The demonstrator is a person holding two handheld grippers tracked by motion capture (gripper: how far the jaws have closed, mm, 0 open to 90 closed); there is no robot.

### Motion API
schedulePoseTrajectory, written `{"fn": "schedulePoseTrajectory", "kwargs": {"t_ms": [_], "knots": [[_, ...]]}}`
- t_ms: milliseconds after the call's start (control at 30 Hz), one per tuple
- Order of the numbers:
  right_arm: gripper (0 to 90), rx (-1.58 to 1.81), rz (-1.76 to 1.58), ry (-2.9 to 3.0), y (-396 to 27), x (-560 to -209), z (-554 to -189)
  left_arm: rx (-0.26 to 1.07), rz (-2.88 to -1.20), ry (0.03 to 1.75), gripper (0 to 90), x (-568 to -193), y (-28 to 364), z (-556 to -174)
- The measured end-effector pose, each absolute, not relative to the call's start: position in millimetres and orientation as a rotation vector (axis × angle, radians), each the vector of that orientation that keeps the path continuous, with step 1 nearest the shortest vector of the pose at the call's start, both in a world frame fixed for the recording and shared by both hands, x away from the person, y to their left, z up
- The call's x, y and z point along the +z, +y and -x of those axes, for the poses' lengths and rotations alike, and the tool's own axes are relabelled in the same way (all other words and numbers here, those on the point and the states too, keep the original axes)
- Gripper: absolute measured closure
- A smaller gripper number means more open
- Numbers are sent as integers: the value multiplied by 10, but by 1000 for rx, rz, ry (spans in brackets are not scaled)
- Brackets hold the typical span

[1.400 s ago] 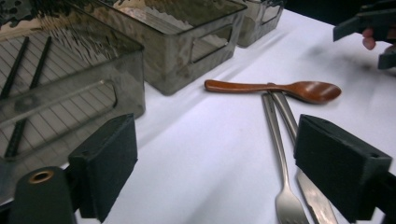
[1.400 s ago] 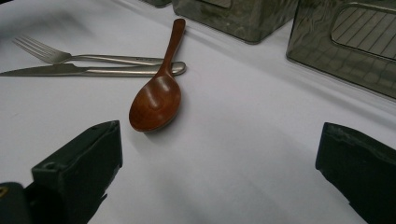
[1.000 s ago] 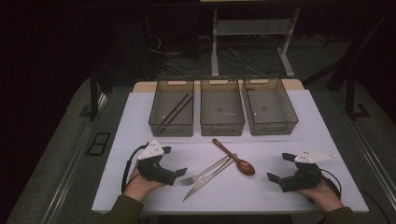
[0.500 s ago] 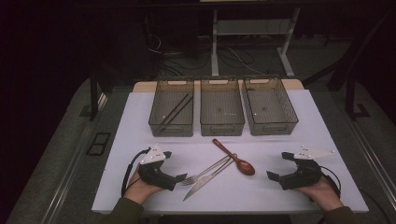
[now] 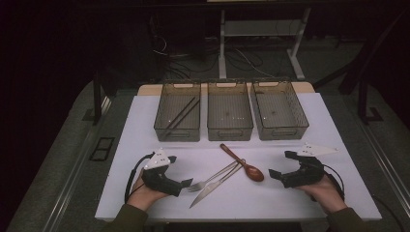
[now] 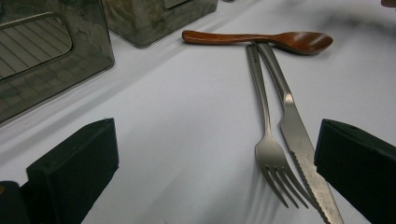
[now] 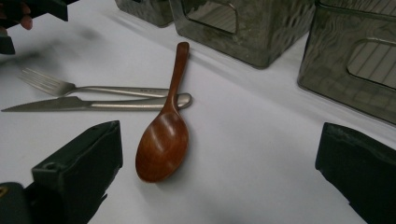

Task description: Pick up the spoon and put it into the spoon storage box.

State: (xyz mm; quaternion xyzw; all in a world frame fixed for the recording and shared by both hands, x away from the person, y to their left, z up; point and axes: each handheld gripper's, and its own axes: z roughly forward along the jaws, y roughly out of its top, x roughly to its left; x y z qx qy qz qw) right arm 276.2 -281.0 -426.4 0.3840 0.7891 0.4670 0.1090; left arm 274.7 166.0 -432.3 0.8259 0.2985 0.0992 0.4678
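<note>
A metal fork and a serrated knife lie side by side on the white table, handles touching a brown wooden spoon. My left gripper stands open just left of the fork's tines. In the left gripper view the fork and knife lie between the jaws near the right one, with the spoon beyond. My right gripper stands open just right of the spoon's bowl. In the right gripper view the spoon lies nearer the left jaw, and the fork and knife lie farther left.
Three clear bins stand in a row at the back: the left bin holds dark chopsticks; the middle bin and right bin look empty. Bare table lies in front of the cutlery. Dark floor and cables lie beyond.
My left gripper has slid a little to the right, closer to the fork's tines. The right gripper has edged slightly toward the spoon. The cutlery has not moved.
</note>
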Motion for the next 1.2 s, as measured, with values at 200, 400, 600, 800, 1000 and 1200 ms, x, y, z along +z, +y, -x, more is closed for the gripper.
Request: {"fn": "schedulePoseTrajectory", "kwargs": {"t_ms": [200, 400, 600, 800, 1000, 1200], "knots": [[1, 1372, -1135, 2336, -2711, -4235, -2837, 244, -2006, 739, 0, -4312, 1651, -2748], [1, 1353, -1127, 2373, -2598, -4245, -2910, 245, -2011, 747, 0, -4322, 1638, -2749], [25, 1347, -1111, 2404, -2500, -4252, -2980, 258, -2013, 759, 0, -4319, 1654, -2725], [101, 1343, -1093, 2458, -2399, -4281, -3048, 256, -2008, 764, 0, -4324, 1677, -2732], [163, 1315, -1101, 2511, -2346, -4341, -3059, 257, -2008, 754, 0, -4332, 1680, -2727], [252, 1273, -1112, 2556, -2313, -4387, -3033, 261, -2006, 747, 0, -4331, 1685, -2726]]}}
